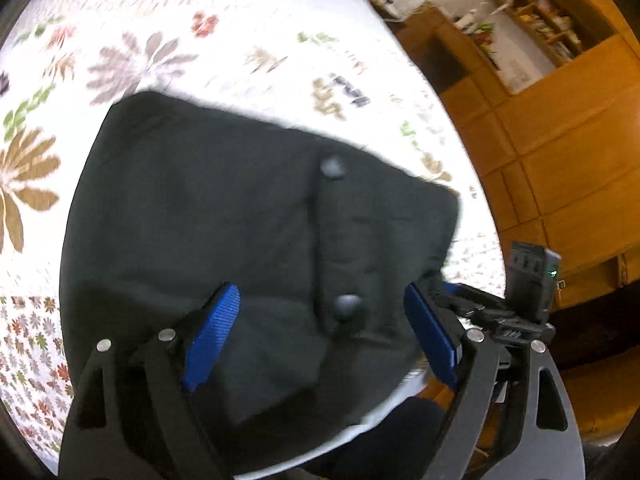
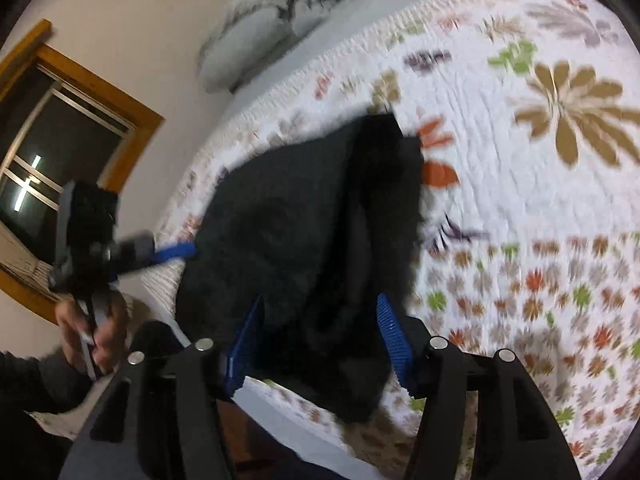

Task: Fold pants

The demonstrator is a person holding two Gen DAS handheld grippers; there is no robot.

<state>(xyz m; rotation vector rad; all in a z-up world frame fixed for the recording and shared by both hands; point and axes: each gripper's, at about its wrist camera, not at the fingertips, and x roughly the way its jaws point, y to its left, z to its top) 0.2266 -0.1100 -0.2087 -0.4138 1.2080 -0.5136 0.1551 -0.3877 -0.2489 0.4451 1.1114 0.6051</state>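
The dark pants (image 1: pixel 240 240) lie bunched on the floral quilt (image 1: pixel 168 52) near the bed's edge. The left tongs (image 1: pixel 320 336) are spread wide above the fabric, holding nothing. The right tongs (image 2: pixel 320 340) likewise gape open, the pants directly ahead between the blue pads (image 2: pixel 390 336).

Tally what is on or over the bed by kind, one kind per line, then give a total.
Pants: 1, dark, lying on the quilt
Buttons on the pants: 2
Grippers: 2, left gripper and right gripper, fingers apart on both
Floral quilt: 1
Pillow: 1
Total: 7
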